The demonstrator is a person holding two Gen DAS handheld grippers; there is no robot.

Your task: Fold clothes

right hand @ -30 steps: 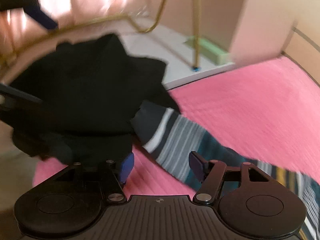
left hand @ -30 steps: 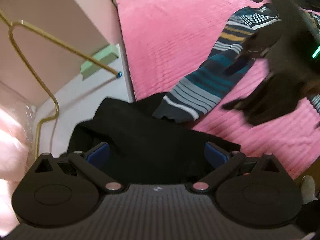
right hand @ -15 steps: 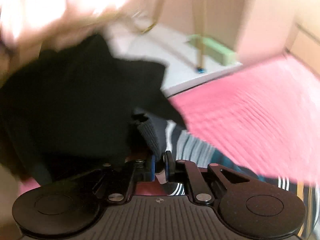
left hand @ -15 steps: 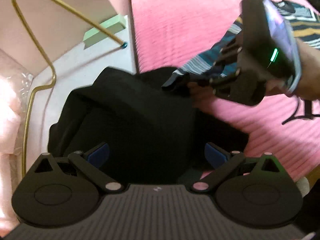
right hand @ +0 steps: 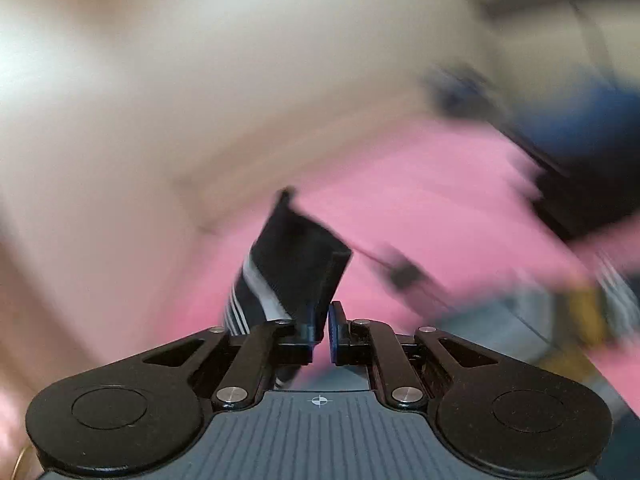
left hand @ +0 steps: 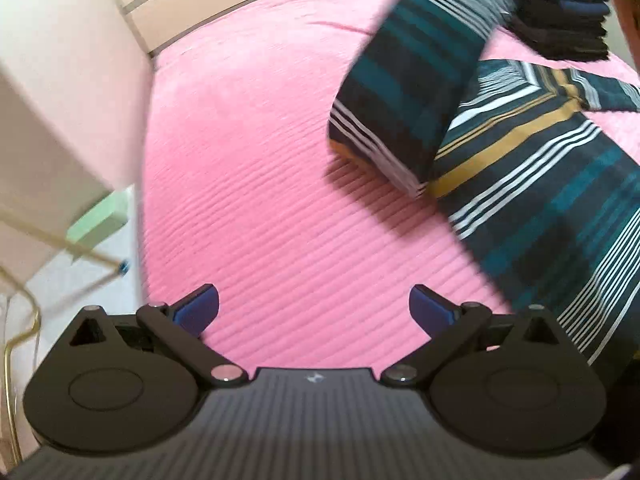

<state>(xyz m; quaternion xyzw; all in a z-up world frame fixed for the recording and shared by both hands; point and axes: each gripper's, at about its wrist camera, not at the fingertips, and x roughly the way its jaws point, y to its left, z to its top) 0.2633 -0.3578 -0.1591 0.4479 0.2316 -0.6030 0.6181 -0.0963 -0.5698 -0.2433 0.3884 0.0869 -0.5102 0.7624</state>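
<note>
The right gripper [right hand: 320, 330] pinches the cuff of the striped sweater [left hand: 540, 168], its sleeve lifted above the pink bed [left hand: 248, 160], while the left gripper [left hand: 314, 306], jaws wide and empty, hovers left of the sweater's body.

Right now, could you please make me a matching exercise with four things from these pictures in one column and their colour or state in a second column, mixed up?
Things:
1. left claw
2. right claw
3. bed cover
4. folded pile

States:
A. pink, ribbed
B. open, holding nothing
C. dark, stacked at the far corner of the bed
D. shut on the cuff of the striped sweater

Pairs: 1-B, 2-D, 3-A, 4-C
</note>
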